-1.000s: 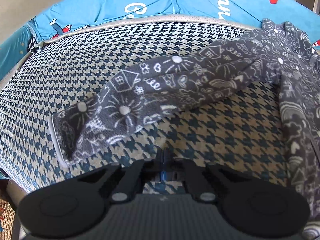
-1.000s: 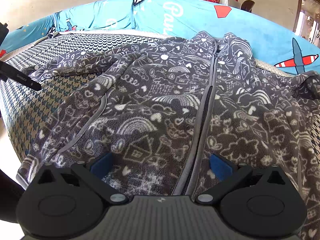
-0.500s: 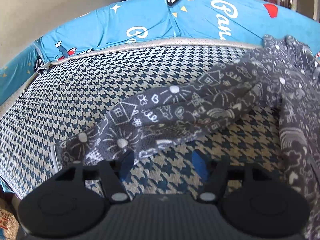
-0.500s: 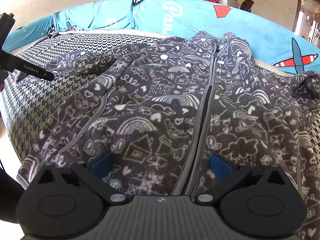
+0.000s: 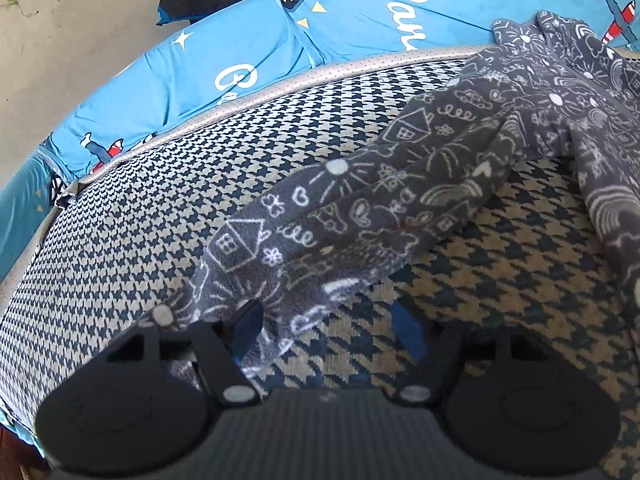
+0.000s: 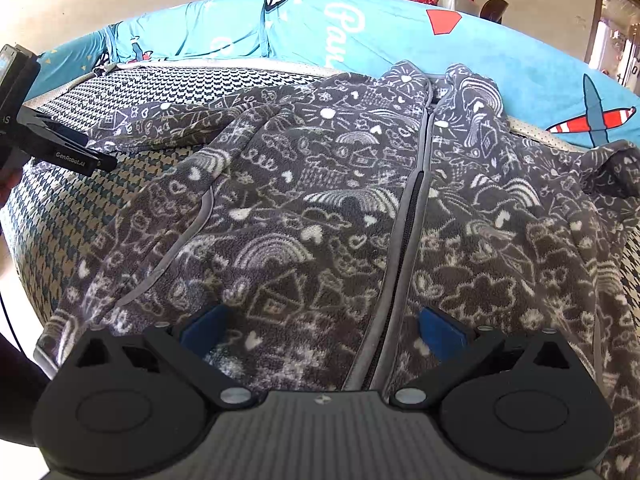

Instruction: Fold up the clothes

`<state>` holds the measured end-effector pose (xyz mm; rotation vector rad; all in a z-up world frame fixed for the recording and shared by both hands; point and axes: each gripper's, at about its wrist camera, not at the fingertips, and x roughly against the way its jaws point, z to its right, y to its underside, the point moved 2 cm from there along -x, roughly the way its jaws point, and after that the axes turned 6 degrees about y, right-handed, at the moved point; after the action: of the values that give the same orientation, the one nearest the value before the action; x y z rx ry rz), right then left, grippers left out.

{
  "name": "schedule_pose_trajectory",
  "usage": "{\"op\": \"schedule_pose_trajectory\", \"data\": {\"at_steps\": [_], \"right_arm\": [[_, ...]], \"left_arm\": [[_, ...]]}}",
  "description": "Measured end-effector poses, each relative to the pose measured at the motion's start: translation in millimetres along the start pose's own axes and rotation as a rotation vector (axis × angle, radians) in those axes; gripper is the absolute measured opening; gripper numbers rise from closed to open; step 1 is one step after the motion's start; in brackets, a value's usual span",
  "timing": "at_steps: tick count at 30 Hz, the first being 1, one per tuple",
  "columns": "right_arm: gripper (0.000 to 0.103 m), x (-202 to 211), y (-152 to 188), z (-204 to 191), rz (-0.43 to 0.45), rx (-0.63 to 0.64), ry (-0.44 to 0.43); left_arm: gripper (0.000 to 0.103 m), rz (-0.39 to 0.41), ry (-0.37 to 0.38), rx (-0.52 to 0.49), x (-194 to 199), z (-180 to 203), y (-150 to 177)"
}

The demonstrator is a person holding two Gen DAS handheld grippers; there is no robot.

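The left gripper (image 5: 328, 330) stands with its jaws spread; they have just been opening, and the cuff end of the jacket's sleeve (image 5: 360, 208) lies between them, draped against the left blue pad (image 5: 250, 324), while the right pad (image 5: 406, 334) stands clear over bare checked fabric. The pads do not pinch the cloth, so the sleeve is released. From there the sleeve runs away to the far right across the houndstooth cushion (image 5: 160, 208), rising to join the body of the jacket at the right edge of the left wrist view.

The right gripper (image 6: 322, 330) is also unclenched, its two blue pads (image 6: 202, 328) set wide apart just above the near hem of the grey fleece jacket (image 6: 320, 200), gripping nothing. The jacket, printed with white houses, rainbows and hearts, lies spread face up on the cushion, its zipper (image 6: 404, 240) running from the near hem between the pads up to the collar at the far side. Its other sleeve (image 6: 608, 172) lies bunched at the far right. In the right wrist view the left gripper's black body (image 6: 56, 148) shows at the far left, over the end of the outstretched sleeve.

Beyond the cushion's far edge lies a bright blue cover (image 6: 360, 28) with white lettering and an aeroplane print.
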<state>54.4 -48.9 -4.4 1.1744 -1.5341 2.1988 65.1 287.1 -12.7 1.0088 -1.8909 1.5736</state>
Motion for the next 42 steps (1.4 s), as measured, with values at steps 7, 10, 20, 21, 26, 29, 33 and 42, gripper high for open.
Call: {"op": "schedule_pose_trajectory", "data": {"at_steps": [7,10,20,21,26,29,33,42], "right_arm": [[0.103,-1,0,0,0.0,-0.001,-0.002],[0.103,-2,0,0,0.002,0.0,-0.001],[0.103,-2,-1,-1,0.005,0.003,0.0],[0.103,-3,-1,-1,0.005,0.004,0.0],[0.103,-3,-1,-1,0.008,0.007,-0.002],[0.103,-3,0,-1,0.011,0.007,-0.001],[0.103,-3,0,-1,0.014,0.008,-0.002],[0.103,-2,0,-2,0.01,0.008,0.001]], "left_arm": [[0.036,0.015,-0.007,-0.016,-9,-2,-6],[0.014,0.021,0.001,-0.095,-9,12,-6],[0.006,0.019,0.156,0.014,10,0,-2],[0.006,0.009,0.157,-0.012,11,3,1],[0.009,-0.022,0.132,-0.073,14,9,8],[0.019,-0.019,0.172,-0.011,19,2,4],[0.046,0.066,0.244,0.099,36,-14,-1],[0.054,0.101,-0.062,0.451,41,-92,8]]}}
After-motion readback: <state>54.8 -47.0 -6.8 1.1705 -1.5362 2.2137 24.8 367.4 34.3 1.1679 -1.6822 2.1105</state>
